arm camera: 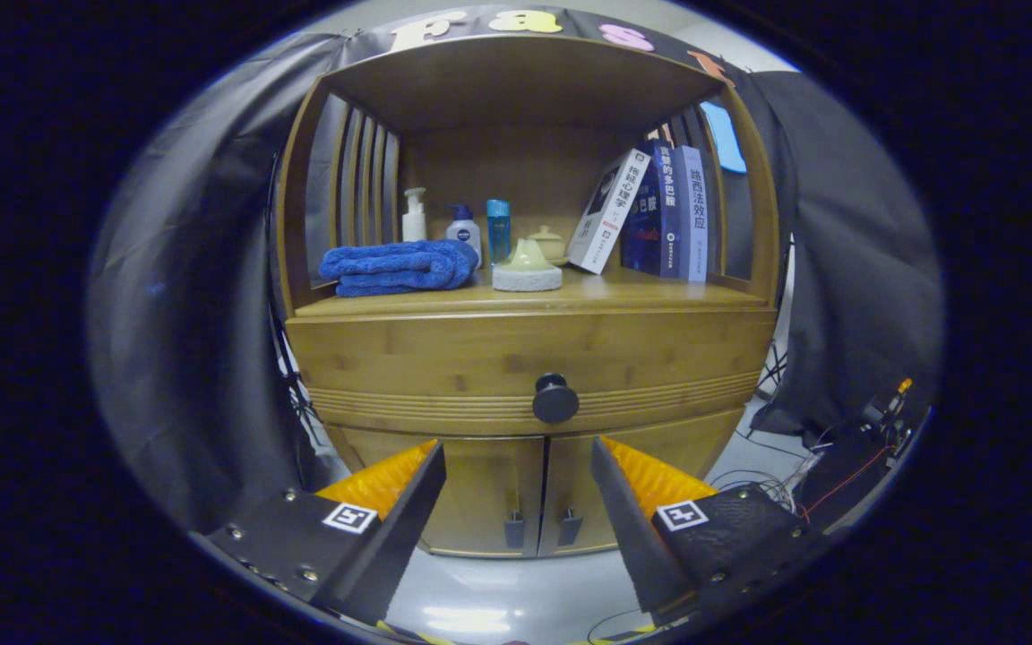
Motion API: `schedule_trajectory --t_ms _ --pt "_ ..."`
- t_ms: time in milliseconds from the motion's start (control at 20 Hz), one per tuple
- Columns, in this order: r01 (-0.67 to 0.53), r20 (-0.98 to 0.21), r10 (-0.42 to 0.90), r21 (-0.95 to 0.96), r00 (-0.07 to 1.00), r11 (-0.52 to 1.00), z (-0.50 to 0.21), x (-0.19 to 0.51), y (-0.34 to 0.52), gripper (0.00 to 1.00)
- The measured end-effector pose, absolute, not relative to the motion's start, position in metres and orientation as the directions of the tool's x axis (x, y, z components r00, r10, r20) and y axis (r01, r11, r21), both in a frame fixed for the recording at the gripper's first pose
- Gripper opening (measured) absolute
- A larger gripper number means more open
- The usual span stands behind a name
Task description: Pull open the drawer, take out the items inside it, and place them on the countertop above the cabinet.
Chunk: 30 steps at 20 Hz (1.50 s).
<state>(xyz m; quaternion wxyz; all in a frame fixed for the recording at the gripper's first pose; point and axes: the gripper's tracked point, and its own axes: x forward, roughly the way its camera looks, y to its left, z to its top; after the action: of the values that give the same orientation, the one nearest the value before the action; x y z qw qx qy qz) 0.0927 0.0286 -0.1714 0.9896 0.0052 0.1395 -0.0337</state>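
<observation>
Ahead, closed drawer (pixel 529 354) hiding its contents, round knob (pixel 555 399) beyond spread, empty fingers (pixel 516 466), towel (pixel 398 267) on countertop (pixel 659 291).

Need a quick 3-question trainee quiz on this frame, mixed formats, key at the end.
1. True or false: the drawer is already pulled open.
2. The gripper has its fingers: A) open, short of the cabinet; B) shut on the knob; C) shut on the blue towel.
3. Fill in: on the countertop, the books stand at the opposite end from the blue ____.

Key: 1 false; 2 A; 3 towel.
</observation>
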Motion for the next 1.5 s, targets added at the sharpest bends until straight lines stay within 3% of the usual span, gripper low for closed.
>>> schedule_trajectory --t_ms 350,950,1250,1500 --pt "0.050 -0.157 -0.062 -0.081 0.986 0.995 -0.086 0.049 0.045 0.98" --pt "0.104 -0.013 -0.104 -0.021 0.994 0.994 0.028 -0.011 0.039 0.97" --pt "0.105 0.064 -0.104 -0.007 0.992 0.994 0.064 -0.035 0.038 0.97" --pt "0.100 0.055 -0.099 -0.007 0.994 0.995 0.062 -0.040 0.042 0.97"
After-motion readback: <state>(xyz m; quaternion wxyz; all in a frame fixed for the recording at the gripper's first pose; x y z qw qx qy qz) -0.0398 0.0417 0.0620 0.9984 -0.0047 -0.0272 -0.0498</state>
